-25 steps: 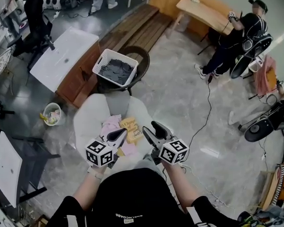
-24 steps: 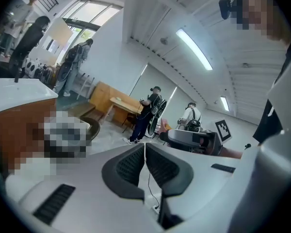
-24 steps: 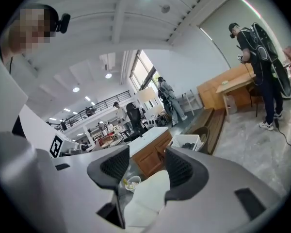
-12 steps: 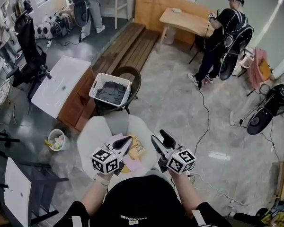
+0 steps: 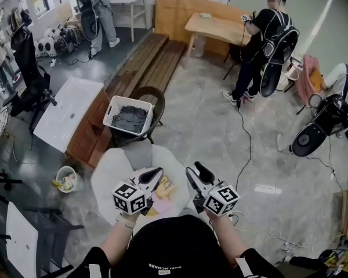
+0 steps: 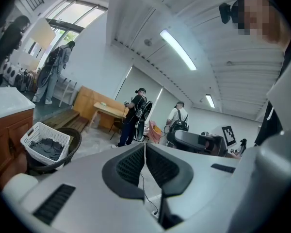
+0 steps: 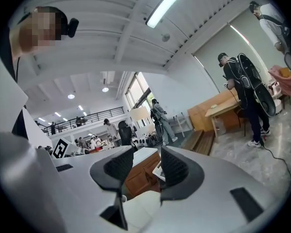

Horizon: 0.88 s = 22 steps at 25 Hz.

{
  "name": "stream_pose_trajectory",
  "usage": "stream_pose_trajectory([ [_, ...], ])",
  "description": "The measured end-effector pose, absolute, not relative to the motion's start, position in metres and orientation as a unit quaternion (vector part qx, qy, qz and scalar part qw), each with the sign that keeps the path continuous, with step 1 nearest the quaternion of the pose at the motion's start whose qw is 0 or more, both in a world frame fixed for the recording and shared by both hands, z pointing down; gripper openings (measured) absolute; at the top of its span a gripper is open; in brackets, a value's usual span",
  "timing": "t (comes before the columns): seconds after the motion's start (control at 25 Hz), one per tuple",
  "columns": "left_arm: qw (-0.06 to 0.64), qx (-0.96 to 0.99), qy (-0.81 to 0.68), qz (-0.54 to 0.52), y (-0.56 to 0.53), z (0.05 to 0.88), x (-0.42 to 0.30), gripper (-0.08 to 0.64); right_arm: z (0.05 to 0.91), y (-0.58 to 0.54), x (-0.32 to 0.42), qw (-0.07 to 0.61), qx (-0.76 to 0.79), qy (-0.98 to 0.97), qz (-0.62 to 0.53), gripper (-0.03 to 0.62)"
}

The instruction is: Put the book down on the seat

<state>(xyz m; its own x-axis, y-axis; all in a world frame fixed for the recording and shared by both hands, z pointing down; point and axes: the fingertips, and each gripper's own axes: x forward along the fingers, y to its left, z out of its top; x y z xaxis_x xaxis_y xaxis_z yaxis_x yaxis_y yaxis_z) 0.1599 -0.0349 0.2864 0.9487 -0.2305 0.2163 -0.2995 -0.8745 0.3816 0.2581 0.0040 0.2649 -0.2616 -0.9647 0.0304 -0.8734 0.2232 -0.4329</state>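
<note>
A yellowish book (image 5: 166, 185) lies on the white round seat (image 5: 119, 162), beside a pink cloth (image 5: 161, 204). My left gripper (image 5: 155, 173) hovers over the book's left edge and hides part of it. Its jaws are shut with nothing between them, and in the left gripper view it (image 6: 144, 152) points out into the room. My right gripper (image 5: 196, 169) is just right of the seat, held above the floor. It is open and holds nothing. In the right gripper view it (image 7: 146, 166) looks over the seat (image 7: 138, 205) toward a wooden cabinet.
Just beyond the seat, a white basket (image 5: 127, 116) of dark cloth sits on a dark round chair. A wooden cabinet with a white top (image 5: 66, 112) stands at the left, with a small bucket (image 5: 65, 179) beside it. A cable (image 5: 246, 149) crosses the floor. People stand at the back and right.
Both grippers have drawn back toward my body and sit lower in the head view. The left one now covers more of the book, which stays on the seat. My head has tilted up.
</note>
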Motion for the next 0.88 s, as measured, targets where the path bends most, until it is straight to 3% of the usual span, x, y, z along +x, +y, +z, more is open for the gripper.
stream_pose_trajectory([
  [0.88,0.223,0.957,-0.153,0.103,-0.038,0.306,0.155,0.017,0.279,0.004,0.267,0.159,-0.596,0.754,-0.224,0.195],
])
